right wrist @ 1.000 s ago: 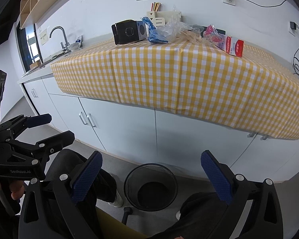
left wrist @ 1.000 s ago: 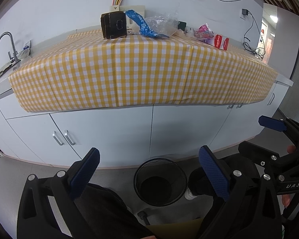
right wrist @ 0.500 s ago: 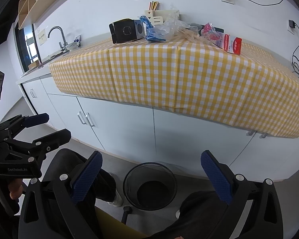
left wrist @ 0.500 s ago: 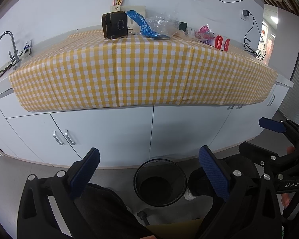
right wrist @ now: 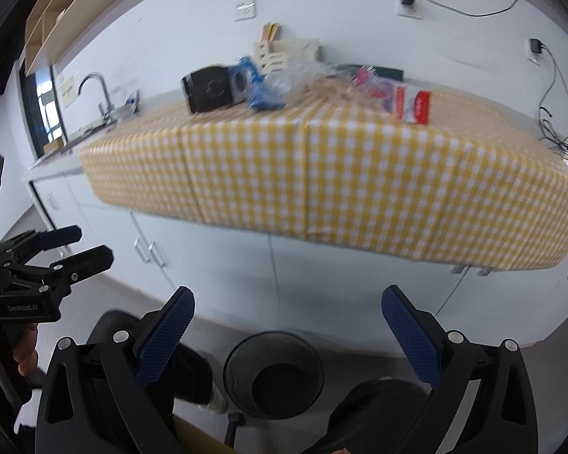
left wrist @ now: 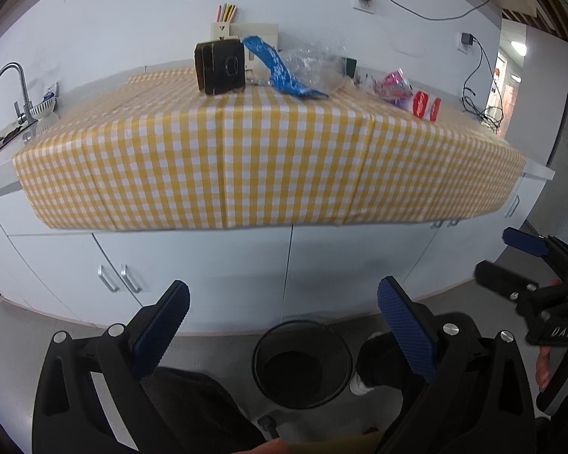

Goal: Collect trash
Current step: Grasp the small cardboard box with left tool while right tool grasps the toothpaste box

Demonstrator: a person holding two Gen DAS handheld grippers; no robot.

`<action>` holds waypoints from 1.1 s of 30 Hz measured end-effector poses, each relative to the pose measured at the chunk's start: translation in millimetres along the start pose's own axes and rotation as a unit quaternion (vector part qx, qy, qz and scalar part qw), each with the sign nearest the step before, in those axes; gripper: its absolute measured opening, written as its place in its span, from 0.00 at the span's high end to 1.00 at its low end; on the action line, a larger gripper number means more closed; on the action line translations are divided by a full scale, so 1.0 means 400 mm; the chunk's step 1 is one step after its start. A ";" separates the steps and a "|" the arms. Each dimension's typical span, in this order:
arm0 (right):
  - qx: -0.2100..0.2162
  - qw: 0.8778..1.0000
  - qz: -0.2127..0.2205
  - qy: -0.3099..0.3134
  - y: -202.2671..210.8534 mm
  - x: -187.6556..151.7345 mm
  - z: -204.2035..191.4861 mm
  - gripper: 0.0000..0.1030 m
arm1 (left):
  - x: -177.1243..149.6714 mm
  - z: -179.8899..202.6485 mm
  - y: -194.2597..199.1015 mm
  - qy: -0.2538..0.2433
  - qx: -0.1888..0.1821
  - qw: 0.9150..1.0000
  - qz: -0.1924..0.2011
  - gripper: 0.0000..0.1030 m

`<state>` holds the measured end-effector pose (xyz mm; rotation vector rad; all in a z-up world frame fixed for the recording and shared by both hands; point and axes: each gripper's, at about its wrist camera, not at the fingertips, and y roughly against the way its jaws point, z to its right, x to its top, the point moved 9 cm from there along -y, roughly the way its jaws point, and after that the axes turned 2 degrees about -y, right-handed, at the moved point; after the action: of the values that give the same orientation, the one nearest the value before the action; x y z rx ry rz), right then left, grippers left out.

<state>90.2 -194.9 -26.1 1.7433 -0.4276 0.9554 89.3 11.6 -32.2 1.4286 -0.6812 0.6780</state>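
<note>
White kitchen wall, white cabinets, counter covered by a yellow checked cloth (left wrist: 269,159).

Left wrist view: on the cloth near the wall sit a black box (left wrist: 219,66), a blue wrapper (left wrist: 280,70) just right of it, crumpled clear plastic (left wrist: 314,64) touching the wrapper, a pink packet (left wrist: 394,85) and a red-white carton (left wrist: 426,104) further right. Faucet (left wrist: 13,89) at far left, pencil holder (left wrist: 223,22) by the wall behind the box. Black mesh bin (left wrist: 303,363) on the floor in front of the cabinets, below the cloth's edge; no trash can be made out inside. Left gripper (left wrist: 284,325) low, well apart from the counter, jaws spread wide, nothing between the blue pads (left wrist: 163,329). Right gripper (left wrist: 526,265) at the right edge, held by a hand (left wrist: 560,370), jaws apart, empty.

Right wrist view (blurred): same black box (right wrist: 208,89), blue wrapper (right wrist: 259,89), clear plastic (right wrist: 303,75), pink packet (right wrist: 373,89), carton (right wrist: 414,106) all on the cloth (right wrist: 322,174). Bin (right wrist: 272,372) on the floor under the counter edge. Right gripper (right wrist: 287,325) wide open, holding nothing, far from the trash. Left gripper (right wrist: 62,249) at left edge, jaws parted, empty.
</note>
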 end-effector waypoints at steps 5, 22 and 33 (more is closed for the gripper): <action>-0.023 0.999 0.027 0.007 0.009 0.076 0.050 0.03 | 0.074 -0.019 -0.016 0.000 -0.007 1.000 0.013 0.04; -0.073 0.994 0.077 0.023 -0.118 0.399 0.248 0.03 | 0.422 -0.120 -0.214 -0.035 0.031 0.998 0.041 0.04; -0.047 0.998 0.038 -0.029 -0.322 0.480 0.378 0.03 | 0.573 -0.210 -0.387 -0.017 0.040 0.998 0.048 0.06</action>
<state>355.9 -252.8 22.2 1.6816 -0.5723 0.9259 356.3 93.5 41.9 1.4912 -0.7592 0.7651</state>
